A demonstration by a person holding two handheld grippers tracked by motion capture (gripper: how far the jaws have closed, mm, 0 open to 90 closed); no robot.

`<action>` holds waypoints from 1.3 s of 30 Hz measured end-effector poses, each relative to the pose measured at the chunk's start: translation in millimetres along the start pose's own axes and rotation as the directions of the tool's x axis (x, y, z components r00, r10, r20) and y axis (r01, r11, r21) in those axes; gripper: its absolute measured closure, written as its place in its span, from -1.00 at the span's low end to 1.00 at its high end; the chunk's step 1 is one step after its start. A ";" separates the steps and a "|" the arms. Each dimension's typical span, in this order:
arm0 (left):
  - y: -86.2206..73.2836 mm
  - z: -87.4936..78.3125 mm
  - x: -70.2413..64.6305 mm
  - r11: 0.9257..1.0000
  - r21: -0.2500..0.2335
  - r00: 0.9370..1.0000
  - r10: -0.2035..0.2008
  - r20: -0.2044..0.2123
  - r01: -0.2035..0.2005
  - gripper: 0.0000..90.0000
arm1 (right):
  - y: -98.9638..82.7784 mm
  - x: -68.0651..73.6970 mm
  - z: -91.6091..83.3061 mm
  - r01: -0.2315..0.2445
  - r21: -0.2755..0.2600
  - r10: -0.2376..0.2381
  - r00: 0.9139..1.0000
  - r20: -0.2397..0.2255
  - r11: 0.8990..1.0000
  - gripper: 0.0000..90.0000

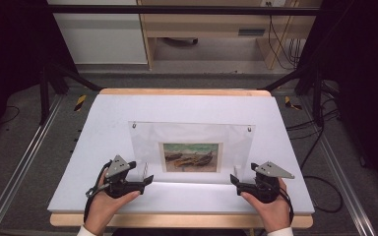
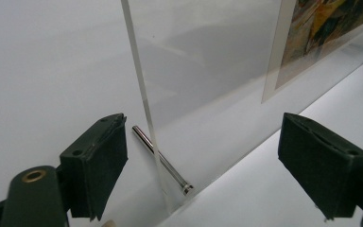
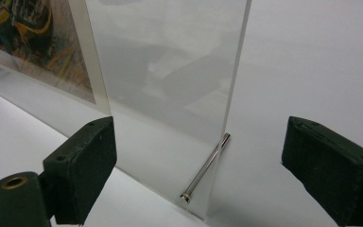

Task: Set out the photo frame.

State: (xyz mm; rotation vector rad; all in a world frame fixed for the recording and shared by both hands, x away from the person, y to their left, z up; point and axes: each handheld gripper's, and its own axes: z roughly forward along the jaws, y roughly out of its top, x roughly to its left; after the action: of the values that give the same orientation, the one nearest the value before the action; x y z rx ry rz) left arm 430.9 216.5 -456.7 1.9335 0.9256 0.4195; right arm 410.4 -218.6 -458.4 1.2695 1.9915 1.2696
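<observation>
A clear acrylic picture frame [image 1: 192, 140] stands upright on the white table and holds a small painted print of boats [image 1: 191, 157]. My left gripper [image 1: 140, 173] sits at its lower left corner, open. In the left gripper view [image 2: 203, 125] the panel's edge [image 2: 144, 104] and a metal foot pin [image 2: 163, 161] stand between the jaws, clear of both pads. My right gripper [image 1: 243, 174] is open at the lower right corner. In the right gripper view [image 3: 201, 125] the panel [image 3: 170, 71] and its pin [image 3: 205, 168] lie between the jaws, untouched. The print [image 3: 33, 42] is off to the left.
The white tabletop [image 1: 103, 123] has a wooden rim at front and back. Two small metal studs mark the frame's top corners [image 1: 134, 125]. Dark floor, metal rails [image 1: 24, 162] and cables [image 1: 320, 142] flank the table. A wooden cabinet [image 1: 206, 29] stands behind.
</observation>
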 end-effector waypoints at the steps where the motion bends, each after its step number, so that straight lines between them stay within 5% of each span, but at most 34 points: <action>1: 0.0 -0.3 0.1 1.000 -0.001 1.000 0.001 0.000 -0.001 -0.65 | -0.1 -0.1 0.0 0.000 0.001 0.000 1.000 0.000 1.000 -0.76; 18: -1.3 -14.0 7.2 1.000 -0.029 1.000 0.001 -0.008 -0.002 -0.68 | 0.8 -5.8 -4.5 -0.020 -0.011 0.020 1.000 0.010 1.000 -0.78; 39: -6.9 -38.5 43.0 0.997 -0.066 0.996 -0.052 -0.072 0.048 -0.66 | -0.7 -33.9 -18.7 -0.076 -0.055 0.080 0.994 0.073 0.996 -0.74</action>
State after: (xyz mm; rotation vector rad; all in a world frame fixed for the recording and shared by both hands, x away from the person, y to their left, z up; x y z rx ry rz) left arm 432.6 273.6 -446.0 1.8428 0.9942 0.4884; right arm 412.0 -257.0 -453.5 1.3613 1.8616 1.2820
